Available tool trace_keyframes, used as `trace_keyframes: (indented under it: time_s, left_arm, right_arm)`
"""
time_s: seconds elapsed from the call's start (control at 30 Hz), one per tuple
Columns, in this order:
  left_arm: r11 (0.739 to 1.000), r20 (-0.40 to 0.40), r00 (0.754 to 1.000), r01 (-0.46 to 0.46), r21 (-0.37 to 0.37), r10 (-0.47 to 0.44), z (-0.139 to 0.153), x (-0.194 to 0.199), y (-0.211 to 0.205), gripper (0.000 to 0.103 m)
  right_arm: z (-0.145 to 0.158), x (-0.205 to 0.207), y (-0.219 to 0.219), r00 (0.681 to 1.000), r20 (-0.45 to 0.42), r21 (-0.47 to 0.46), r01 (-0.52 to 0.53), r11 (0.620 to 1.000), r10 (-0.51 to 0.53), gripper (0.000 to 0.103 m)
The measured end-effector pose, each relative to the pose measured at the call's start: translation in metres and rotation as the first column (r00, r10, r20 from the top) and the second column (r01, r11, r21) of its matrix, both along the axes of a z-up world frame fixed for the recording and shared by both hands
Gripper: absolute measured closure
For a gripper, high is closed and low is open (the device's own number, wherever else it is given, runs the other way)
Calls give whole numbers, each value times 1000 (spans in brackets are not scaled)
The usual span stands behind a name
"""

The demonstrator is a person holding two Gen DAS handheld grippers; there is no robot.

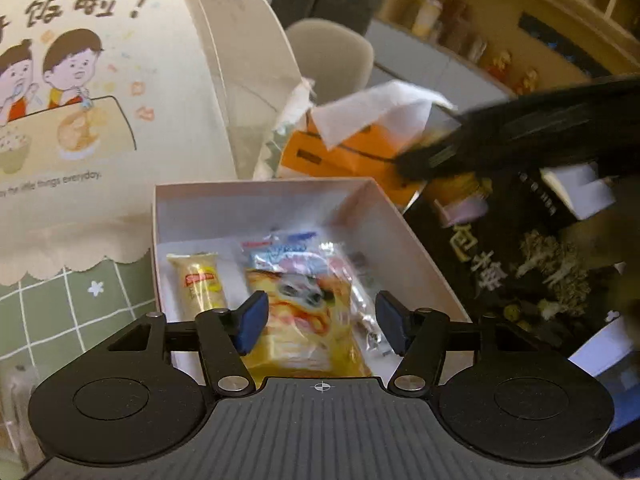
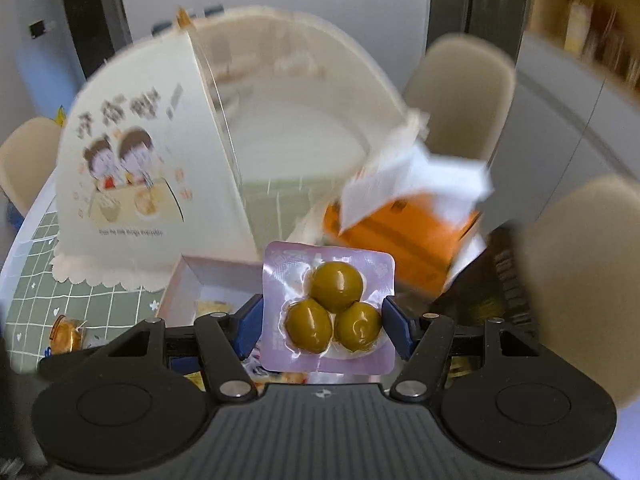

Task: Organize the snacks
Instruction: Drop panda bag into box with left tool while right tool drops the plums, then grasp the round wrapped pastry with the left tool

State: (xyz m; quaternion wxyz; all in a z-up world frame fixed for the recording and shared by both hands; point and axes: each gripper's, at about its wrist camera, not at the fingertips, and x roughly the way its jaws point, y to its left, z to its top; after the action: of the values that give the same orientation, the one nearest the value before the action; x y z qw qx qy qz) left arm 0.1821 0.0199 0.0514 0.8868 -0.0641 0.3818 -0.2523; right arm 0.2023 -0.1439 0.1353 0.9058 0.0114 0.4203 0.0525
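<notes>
A pale open box [image 1: 384,216] lies under my left gripper [image 1: 322,322]. In it are a yellow bread packet [image 1: 304,320], a slim yellow packet [image 1: 202,280], a blue-and-white packet [image 1: 280,248] and silvery wrappers [image 1: 366,312]. The left jaws stand open above the bread packet, clear of it on the right side. My right gripper [image 2: 323,320] is shut on a purple vacuum pack [image 2: 328,308] with three green round fruits, held in the air past the box's corner [image 2: 180,280]. In the left wrist view the right gripper [image 1: 520,136] is a dark blur beyond the box.
A folding food cover with a cartoon print [image 1: 80,120] stands left of the box on a green checked cloth [image 1: 60,312]. An orange tissue box [image 1: 348,152] sits behind, a black printed bag [image 1: 520,264] to the right. A small orange snack [image 2: 68,332] lies on the cloth. Beige chairs [image 2: 460,92] ring the table.
</notes>
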Motion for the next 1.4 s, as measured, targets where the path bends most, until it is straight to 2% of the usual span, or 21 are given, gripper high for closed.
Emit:
trace_keyframes:
  time_s: [0.1,0.17,0.23,0.33,0.4,0.47,0.57,0.63,0.8,0.9,0.97,1.03,1.1,1.2,1.4]
  left_arm:
    - [998,13,998,64,-3,-64,12,-9,8,38]
    - [998,58,996,59,22,-61,22,-21,24,38]
    - [1000,68,998,14,11,-15,30,-28,51,38]
    - [990,70,988,-140,6,139,31,-29,106,38]
    - [963,51,962,-269,30,267,24,-27,147,38]
    - [924,5,926,-378,58,378,11,-23,188,38]
    - [875,-90,871,-479,65,483,-7,-17,233,38]
    - [877,-119,869,-473,81,480,-14,-13,242,38]
    - [902,-137,896,-402,154,423,-27,-12,228,38]
    - [911,-140,909,-362,197,392,-35,-19,222,40]
    - [918,-134,916,-353,180,378,-36,-32,223,47]
    - [929,-147,920,-345,138,363,-35,-52,228,49]
    - [933,-165,919,-344,107,358,-37,-73,233,49]
    - [929,-185,910,-359,91,370,-36,-114,238,50]
    - [911,-269,871,-402,92,412,-40,-197,235,50]
  right_arm:
    - [-33,27,6,994,-110,61,5,998,2,39]
    - [-45,31,11,991,-135,62,34,998,-25,39]
    - [-46,27,16,991,-127,51,45,998,-38,39]
    - [-35,13,26,996,-86,50,23,998,-19,37]
    - [-23,-3,33,999,-41,31,-1,1000,2,31]
    - [-12,-24,43,999,12,-14,-32,999,32,29]
    - [-4,-51,66,995,62,-79,-76,994,81,27]
    - [-4,-65,85,992,64,-95,-103,990,110,27]
    - [-9,-89,132,985,17,-38,-173,984,174,27]
    - [-19,-104,157,978,-3,-68,-210,975,210,27]
    - [-26,-114,172,973,-7,-126,-228,965,229,27]
    - [-33,-123,186,967,-11,-179,-252,951,254,27]
    - [-40,-130,198,959,-29,-199,-282,938,282,27]
    - [-47,-130,214,949,-55,-174,-315,933,310,27]
    - [-66,-99,243,941,-144,-19,-312,950,306,27]
